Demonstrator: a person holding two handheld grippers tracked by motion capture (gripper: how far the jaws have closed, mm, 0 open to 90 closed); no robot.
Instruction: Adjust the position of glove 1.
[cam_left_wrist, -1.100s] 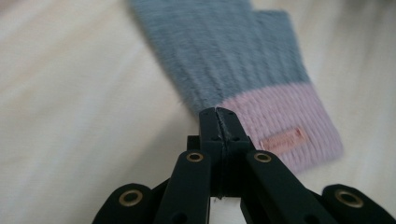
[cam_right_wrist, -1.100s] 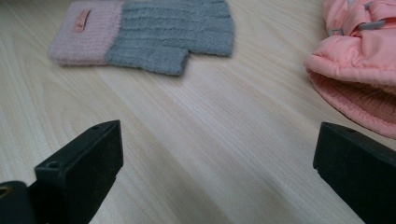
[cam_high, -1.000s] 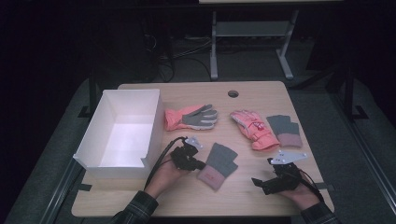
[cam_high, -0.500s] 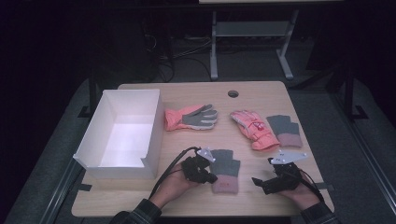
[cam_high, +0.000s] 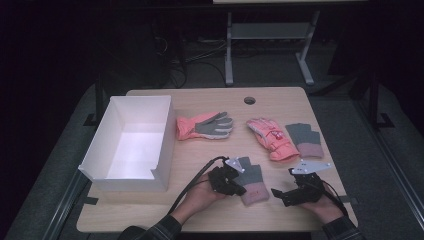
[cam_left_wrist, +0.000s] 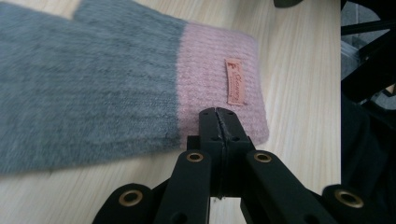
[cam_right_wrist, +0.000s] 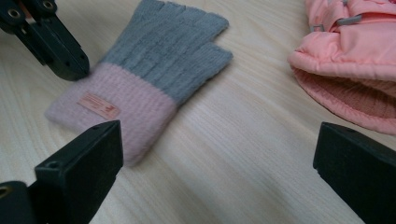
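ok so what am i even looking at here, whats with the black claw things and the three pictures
A person sits at a wooden table with a hand-held gripper in each hand. One picture looks down from above; the other two come from cameras riding on each gripper.

The left hand-held gripper has its jaws shut, their tips at the pink cuff of a grey knit glove; whether they pinch it I cannot tell. The right hand-held gripper is open and holds nothing.

Also there: a white box, two pink ski gloves and a second grey knit glove.
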